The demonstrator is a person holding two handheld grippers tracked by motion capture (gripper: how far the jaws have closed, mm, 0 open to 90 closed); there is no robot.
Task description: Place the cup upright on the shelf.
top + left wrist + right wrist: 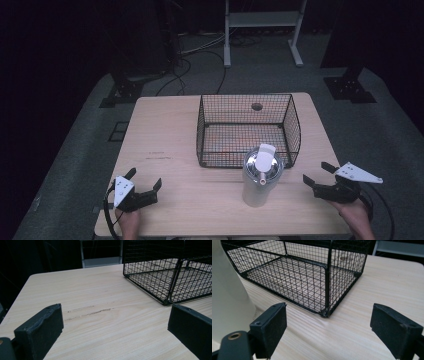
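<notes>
Pale bottle [261,176] with a white pump-style cap stands upright on the surface [170,145], near its front edge, just in front of the wire basket's [248,127] near wall; basket empty, its mesh floor bare; whether bottle and wire touch, cannot tell.

Right tool [317,176] sits at 3 o'clock of the bottle, jaws wide apart, holding nothing; in the right gripper view the bottle's flank [227,295] looms at 9 o'clock, beyond the jaw on that side, with the basket corner [325,312] dead ahead.

Left tool [145,181] rests at 9 o'clock of the bottle, farther off, jaws likewise spread and empty; the left gripper view looks over bare wood toward the basket [160,275] at 2 o'clock.

Judgement: likely aim is bottle into basket; nothing gripped yet.

Risks: bottle tall and narrow, so a sideways nudge from one jaw tips it against the wire; a smooth curved wall may slip in a high or off-centre grip; lifted too low, its base catches the basket rim.
</notes>
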